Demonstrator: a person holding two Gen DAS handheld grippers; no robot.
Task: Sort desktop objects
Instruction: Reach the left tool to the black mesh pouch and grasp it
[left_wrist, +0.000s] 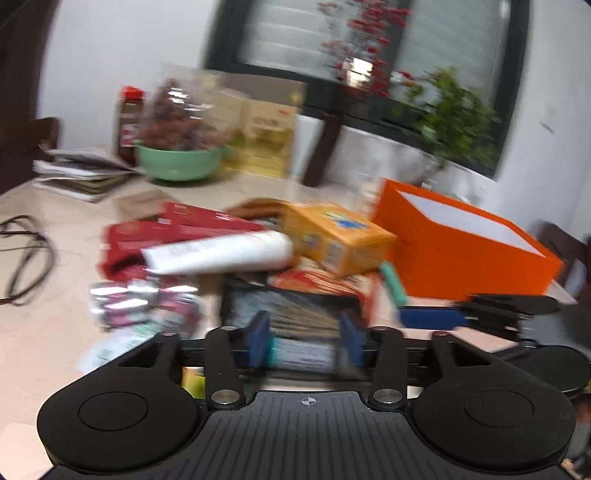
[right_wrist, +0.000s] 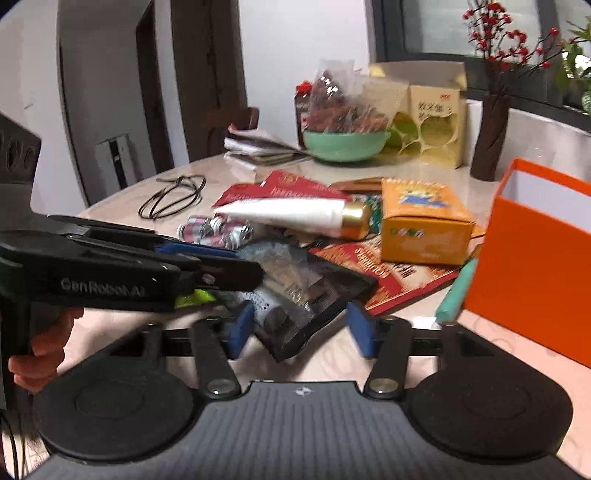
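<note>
Both my tongs are out over the clutter, blue pads spread. My right gripper straddles the near corner of a dark foil packet, pads apart and not pressing it. My left gripper frames the same packet; blur hides whether its pads touch, though a gap seems to show.

Beyond the packet lie a white tube, small batteries, a yellow carton and red leaflets. The orange box stands open just to the right.

Judgement: step in hand is the first pick, nothing lifted yet. Next move calls for centring one pair of pads on the packet's edge, closing, then carrying it to the box.
</note>
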